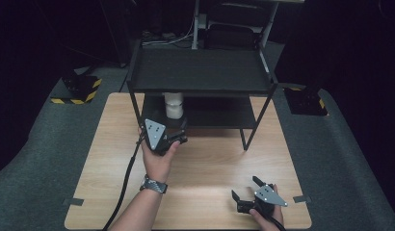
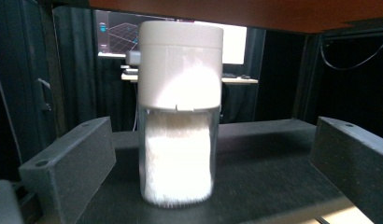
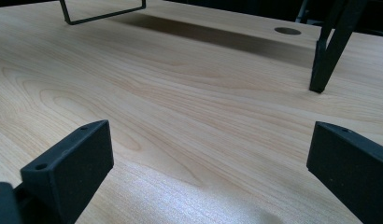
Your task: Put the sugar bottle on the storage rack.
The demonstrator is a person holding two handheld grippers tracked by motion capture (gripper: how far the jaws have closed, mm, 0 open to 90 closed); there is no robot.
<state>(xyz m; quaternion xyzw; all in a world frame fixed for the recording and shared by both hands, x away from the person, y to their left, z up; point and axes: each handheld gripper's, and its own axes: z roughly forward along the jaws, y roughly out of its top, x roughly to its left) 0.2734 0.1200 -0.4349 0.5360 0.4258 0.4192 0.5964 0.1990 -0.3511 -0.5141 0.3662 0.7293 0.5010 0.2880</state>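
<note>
High view. Wooden table (image 1: 195, 192) carries a black two-tier rack (image 1: 200, 72) at its far side. White-capped jar (image 1: 174, 106) stands on the lower shelf (image 1: 219, 115), toward its left end, upright. Left hand (image 1: 159, 156) holds the left gripper (image 1: 175, 129) at the shelf's front edge, pointed at the jar; its tips are dark against the shelf here, spread hard to judge from above. Watch with a dark band on that wrist. Right gripper (image 1: 246, 187) rests low at the table's near right, jaws apart, nothing between them, well away from the rack.

Left gripper view. Jar (image 2: 179, 116) dead ahead, standing on the shelf (image 2: 273, 158) between the two jaws, both set wide with a clear gap on each side of it; no contact. Clear body filled with white grains, white cap above. Underside of the top shelf overhead. Lit screen in the dark background behind.

Right gripper view. Jaws wide apart over bare table (image 3: 180, 107). A rack leg (image 3: 327, 60) stands at the upper right, its foot on the wood.
</note>
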